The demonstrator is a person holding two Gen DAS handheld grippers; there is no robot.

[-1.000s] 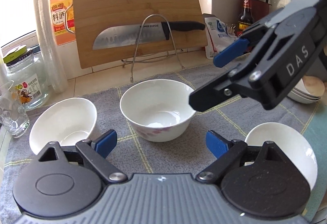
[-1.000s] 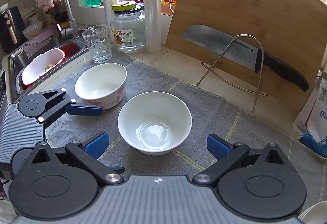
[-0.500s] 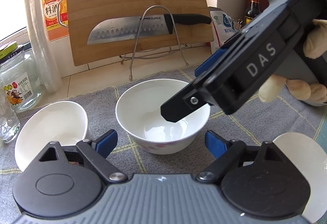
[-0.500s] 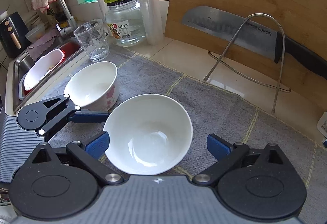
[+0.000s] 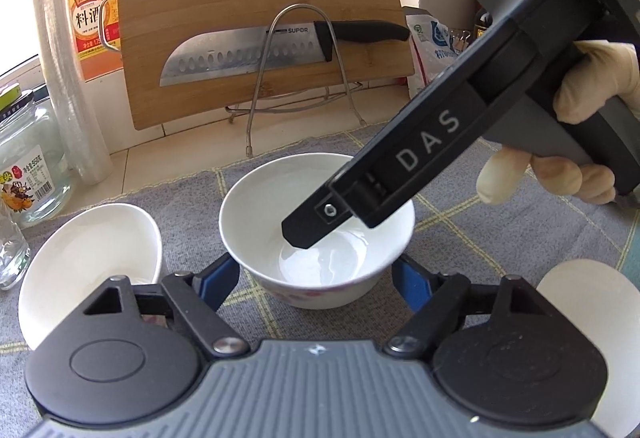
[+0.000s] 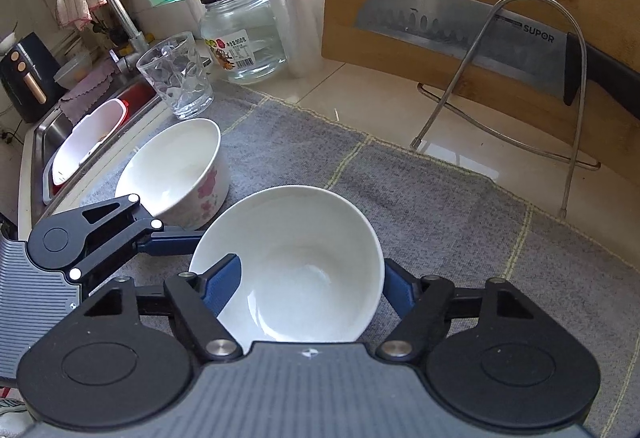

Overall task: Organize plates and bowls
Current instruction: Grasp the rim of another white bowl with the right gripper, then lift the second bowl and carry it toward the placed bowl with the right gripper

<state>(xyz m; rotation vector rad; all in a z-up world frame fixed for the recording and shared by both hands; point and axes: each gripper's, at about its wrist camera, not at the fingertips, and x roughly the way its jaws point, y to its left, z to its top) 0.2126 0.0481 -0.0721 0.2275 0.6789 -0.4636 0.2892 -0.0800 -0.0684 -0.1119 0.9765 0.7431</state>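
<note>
Left wrist view: the left gripper (image 5: 316, 280) has just been narrowing, and its blue pads now flank the middle bowl (image 5: 316, 228) at lower centre on the grey mat (image 5: 472, 238); I cannot tell whether they press its wall. A second ago this bowl sat well ahead of the open fingers. The right gripper (image 5: 304, 234), a gloved hand (image 5: 560, 142) behind it, reaches in from the upper right and dips inside the bowl. Another bowl (image 5: 88, 258) sits at lower left, and a white dish (image 5: 592, 318) at lower right.

Right wrist view: the right gripper (image 6: 312, 288) has just been closing; one pad lies inside the middle bowl (image 6: 296, 266), the other outside, clamping the rim. The flowered bowl (image 6: 180, 170) sits at centre left. Lifting for stacking looks ready.
</note>
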